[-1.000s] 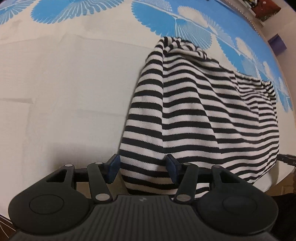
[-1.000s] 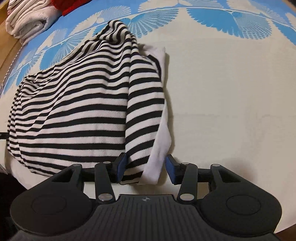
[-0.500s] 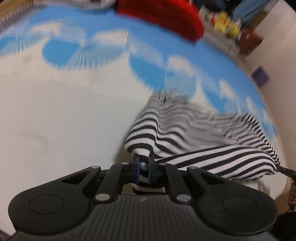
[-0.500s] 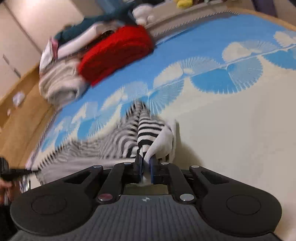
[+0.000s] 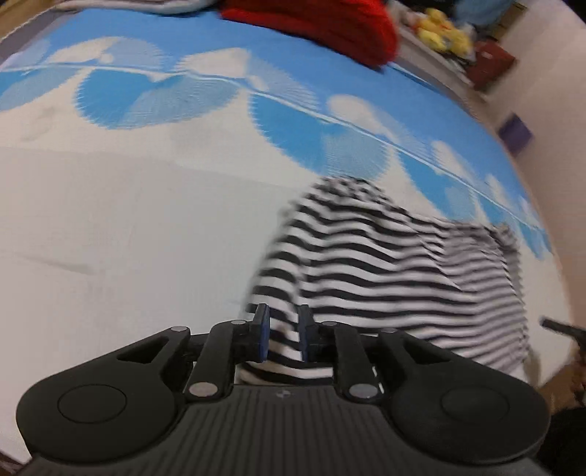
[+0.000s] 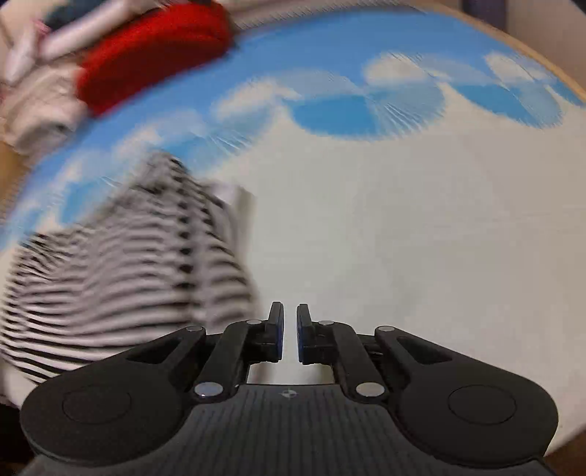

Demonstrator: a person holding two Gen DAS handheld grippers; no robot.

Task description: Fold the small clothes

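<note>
Lying on a cream cover [image 5: 110, 227] with a blue fan pattern along its far side is a black-and-white striped top [image 5: 384, 271], bunched into a loose mound and smeared by motion blur in both views. The left gripper [image 5: 282, 335] is pointing down at the near left edge of the top, and its jaws are opening: a fold of striped cloth is sitting between the two blue pads, and the gap is wide enough that the pads do not seem to be pressing on it. The right gripper [image 6: 290, 331] is hanging over bare cream cover just beside the right edge of the striped top [image 6: 121, 278]; its jaws are standing almost together with only a thin slit between them, and nothing is caught in that slit. In the right wrist view a white inner layer is showing along the right edge of the top. Farther back, past the blue band, a red folded garment [image 6: 154, 51] is resting next to a pile of pale cloth [image 6: 33, 106]. In the left wrist view something yellow [image 5: 445, 31] is sitting on a ledge beyond the red garment [image 5: 315, 25], too blurred to identify.
</note>
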